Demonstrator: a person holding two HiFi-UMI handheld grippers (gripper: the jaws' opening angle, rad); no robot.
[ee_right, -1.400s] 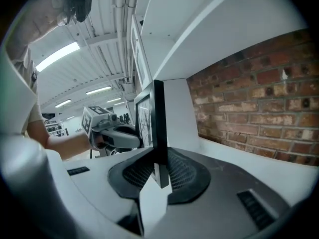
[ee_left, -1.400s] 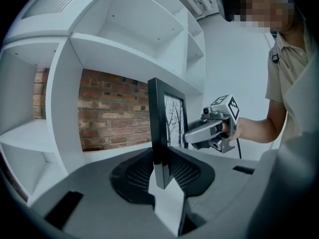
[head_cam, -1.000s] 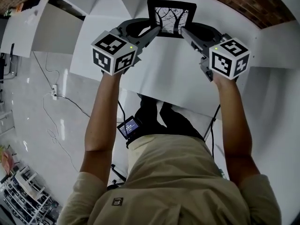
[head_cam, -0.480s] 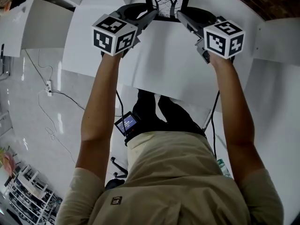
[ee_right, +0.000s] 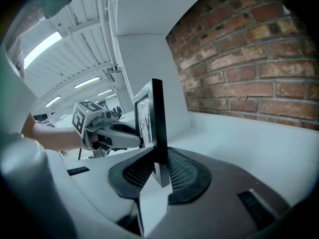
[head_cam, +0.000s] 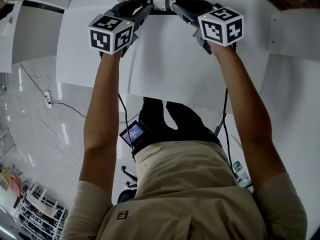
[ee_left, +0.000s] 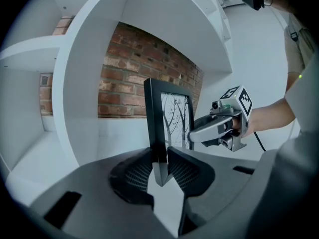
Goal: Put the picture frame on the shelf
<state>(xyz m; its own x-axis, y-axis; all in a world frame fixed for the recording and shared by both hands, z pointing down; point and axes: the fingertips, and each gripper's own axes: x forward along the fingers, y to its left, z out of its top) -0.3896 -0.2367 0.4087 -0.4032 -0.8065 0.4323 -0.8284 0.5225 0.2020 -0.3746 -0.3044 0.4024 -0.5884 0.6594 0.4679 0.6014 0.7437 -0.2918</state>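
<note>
Left gripper (ee_left: 159, 169) clenched on left edge of stiff black rectangular picture frame with bare-tree print (ee_left: 168, 121); right gripper (ee_right: 158, 172) clenched on opposite edge. Frame upright, pinched low on both sides, at 12 o'clock in head view, over white shelf board (head_cam: 165, 54), red brick wall (ee_right: 249, 59) behind. Probably light and rigid; front possibly glazed, so fragile; smooth narrow edges liable to slip. Side-edge hold looks right for level set-down. Contact of base with shelf not discernible.
</note>
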